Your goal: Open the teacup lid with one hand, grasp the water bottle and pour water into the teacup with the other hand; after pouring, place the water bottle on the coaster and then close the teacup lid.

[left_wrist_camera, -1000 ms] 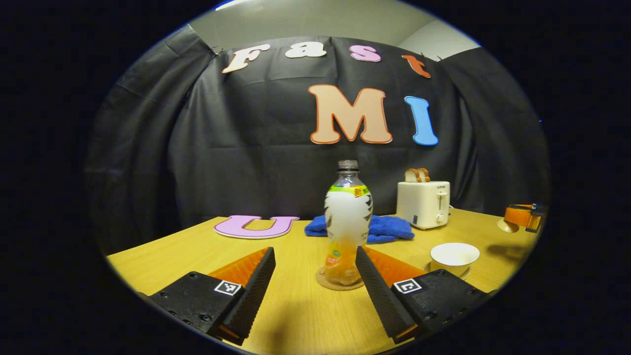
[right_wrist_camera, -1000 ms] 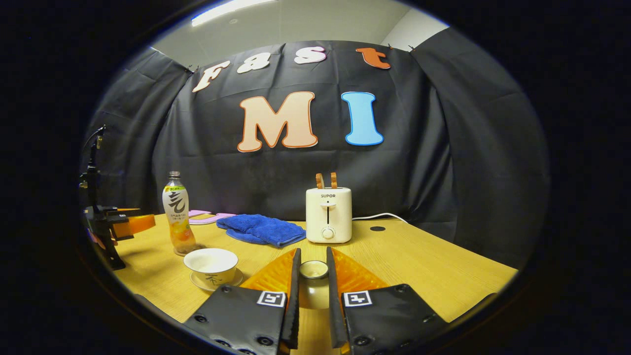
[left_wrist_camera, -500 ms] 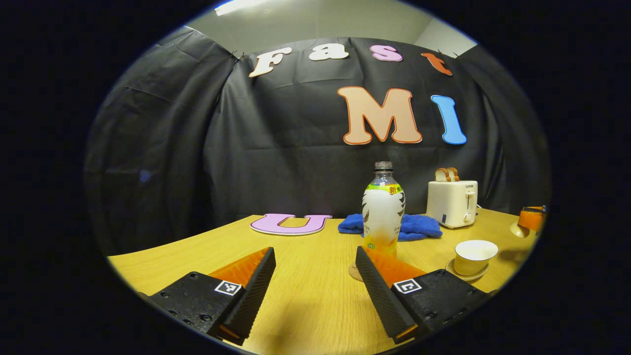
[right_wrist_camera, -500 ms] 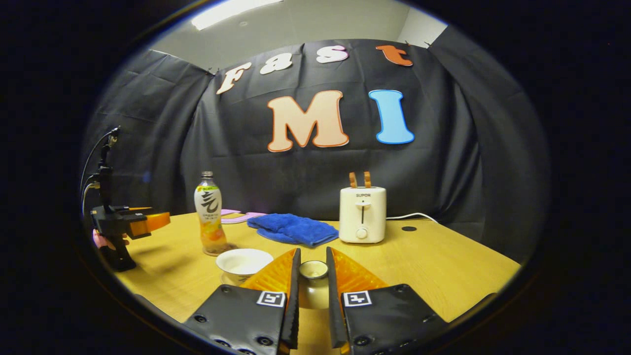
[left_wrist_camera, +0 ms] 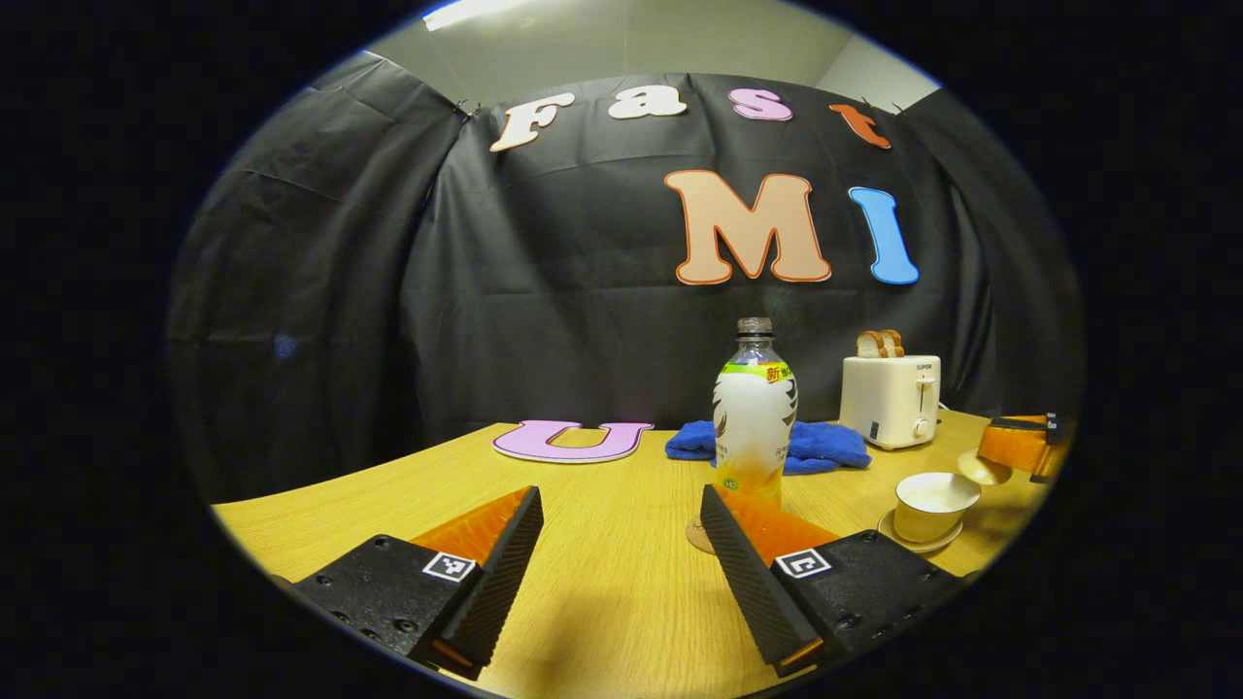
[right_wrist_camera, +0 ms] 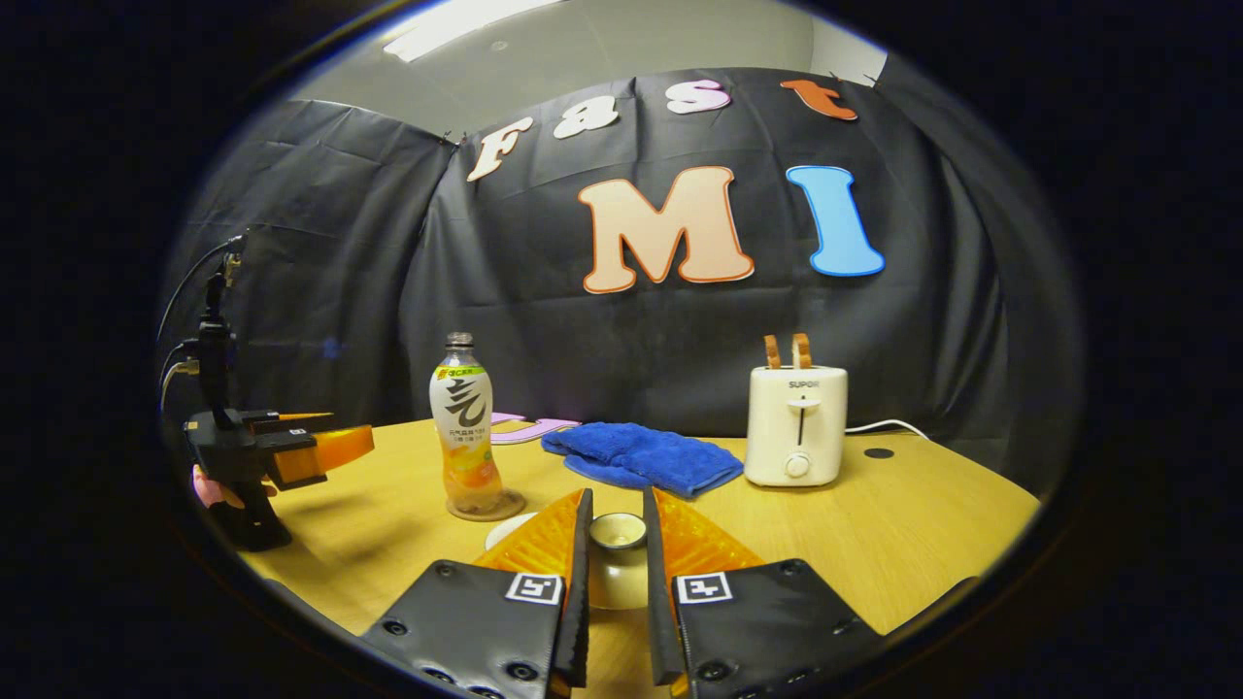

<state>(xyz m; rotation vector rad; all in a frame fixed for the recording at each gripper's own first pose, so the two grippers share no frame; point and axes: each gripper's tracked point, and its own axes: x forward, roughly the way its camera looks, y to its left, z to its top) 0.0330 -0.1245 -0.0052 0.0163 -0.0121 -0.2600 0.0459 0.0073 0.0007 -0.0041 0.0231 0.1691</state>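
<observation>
The water bottle [left_wrist_camera: 755, 408], with a little orange drink at its bottom, stands upright on the round coaster [right_wrist_camera: 486, 507]. My left gripper [left_wrist_camera: 619, 500] is open in front of it and to its left, holding nothing. The white teacup [left_wrist_camera: 930, 503] sits uncovered on its saucer to the right of the bottle. My right gripper [right_wrist_camera: 617, 515] is shut on the knob of the teacup lid [right_wrist_camera: 619, 536]. In the left gripper view, the right gripper [left_wrist_camera: 1015, 445] holds the lid [left_wrist_camera: 979, 468] just above and right of the cup. In the right gripper view the cup's rim [right_wrist_camera: 507, 530] peeks out beside my left finger.
A blue towel [right_wrist_camera: 641, 456] lies behind the cup, and a white toaster [right_wrist_camera: 796, 423] with bread slices stands at the back right. A purple letter [left_wrist_camera: 571, 440] lies flat on the wooden table [left_wrist_camera: 602, 592]. A hand holds the left gripper [right_wrist_camera: 286, 449] at the table's left.
The left gripper drew back from the bottle and to its left, then held still. The right gripper carried the lid leftward and lower, close to the cup.
</observation>
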